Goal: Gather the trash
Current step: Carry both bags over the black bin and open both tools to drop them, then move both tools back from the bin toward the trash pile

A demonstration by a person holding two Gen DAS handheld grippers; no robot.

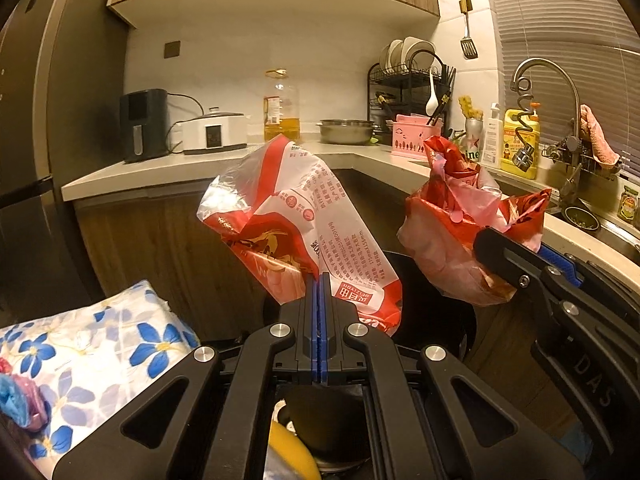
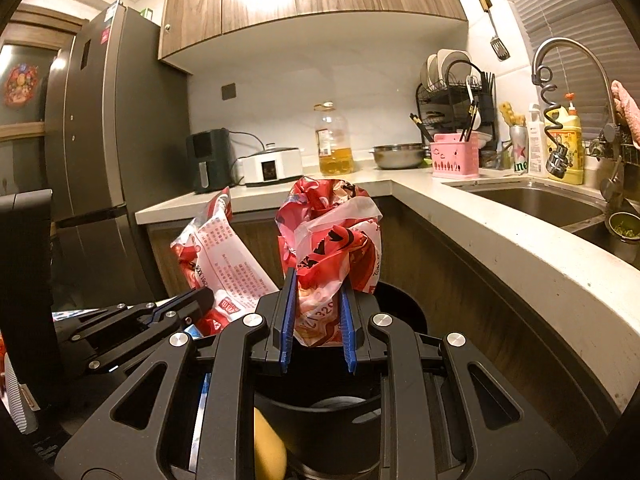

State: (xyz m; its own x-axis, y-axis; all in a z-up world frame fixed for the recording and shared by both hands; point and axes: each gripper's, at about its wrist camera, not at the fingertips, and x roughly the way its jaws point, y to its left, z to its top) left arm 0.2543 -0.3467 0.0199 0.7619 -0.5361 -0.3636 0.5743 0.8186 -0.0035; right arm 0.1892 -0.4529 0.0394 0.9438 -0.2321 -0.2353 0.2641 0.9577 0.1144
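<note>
Carrying both wrappers toward the black bin (image 2: 400,304) below, I'd bring each one fully over the opening before letting go, since light plastic drifts and can catch on the rim. Left gripper (image 1: 319,280) is clenched fully, blue pads pinching the bottom edge of the flat red-and-white wrapper (image 1: 296,224), which stands up above the jaws. Right gripper (image 2: 318,312) is only partly closed, jaws squeezing the crumpled red wrapper (image 2: 332,236), bunched between the pads. Both wrappers hang in the air in front of the counter (image 2: 520,240), near each other but not touching.
</note>
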